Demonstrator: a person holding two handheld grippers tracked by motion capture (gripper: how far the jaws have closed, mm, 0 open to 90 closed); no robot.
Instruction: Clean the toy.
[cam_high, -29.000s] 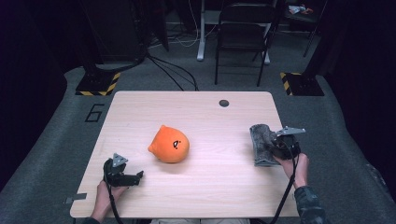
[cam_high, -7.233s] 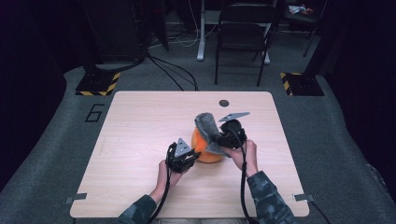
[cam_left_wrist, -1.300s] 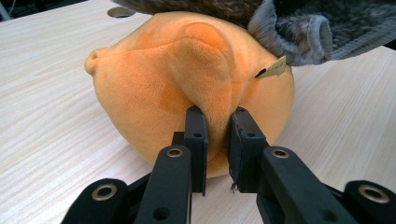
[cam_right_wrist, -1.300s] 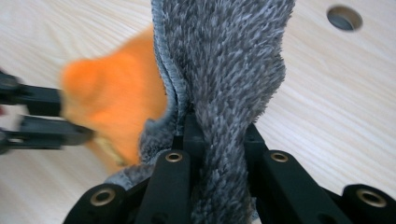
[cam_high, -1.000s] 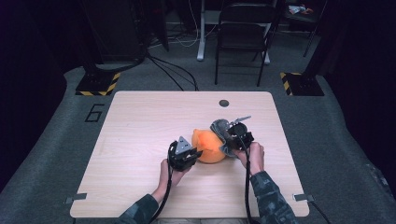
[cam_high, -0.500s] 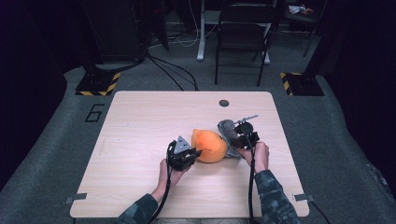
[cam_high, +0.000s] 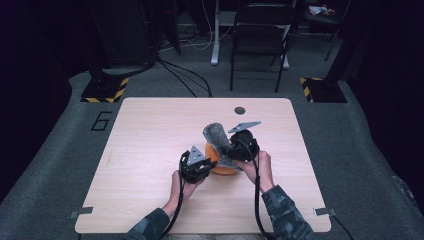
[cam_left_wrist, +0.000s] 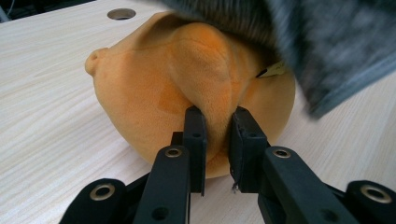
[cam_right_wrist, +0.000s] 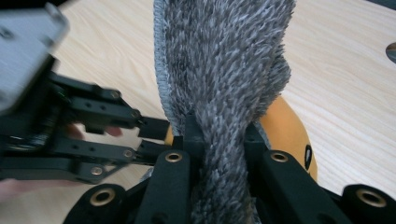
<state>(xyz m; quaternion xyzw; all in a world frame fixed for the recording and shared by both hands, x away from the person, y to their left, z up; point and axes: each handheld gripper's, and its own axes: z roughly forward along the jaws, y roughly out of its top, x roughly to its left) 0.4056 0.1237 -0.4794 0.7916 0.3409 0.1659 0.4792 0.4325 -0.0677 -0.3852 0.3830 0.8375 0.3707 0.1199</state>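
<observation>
An orange plush toy (cam_high: 220, 161) lies on the wooden table (cam_high: 150, 135), near the middle. My left gripper (cam_high: 199, 167) is shut on a fold of the orange plush toy (cam_left_wrist: 196, 88), its pads (cam_left_wrist: 195, 135) pinching the fabric. My right gripper (cam_high: 234, 150) is shut on a shaggy grey cloth (cam_high: 216, 135) and holds it over the toy. In the right gripper view the grey cloth (cam_right_wrist: 224, 70) rises from between the jaws, the orange toy (cam_right_wrist: 289, 130) sits behind it, and the left gripper (cam_right_wrist: 112, 135) is close on the left.
A round hole (cam_high: 240, 110) sits in the table near its far edge. A black chair (cam_high: 260, 45) and cables (cam_high: 185, 75) are on the floor beyond the table. Both forearms come in from the near edge.
The right gripper has lifted and swung the grey cloth up and over the toy, from beside its right side. The left gripper has kept still on the toy.
</observation>
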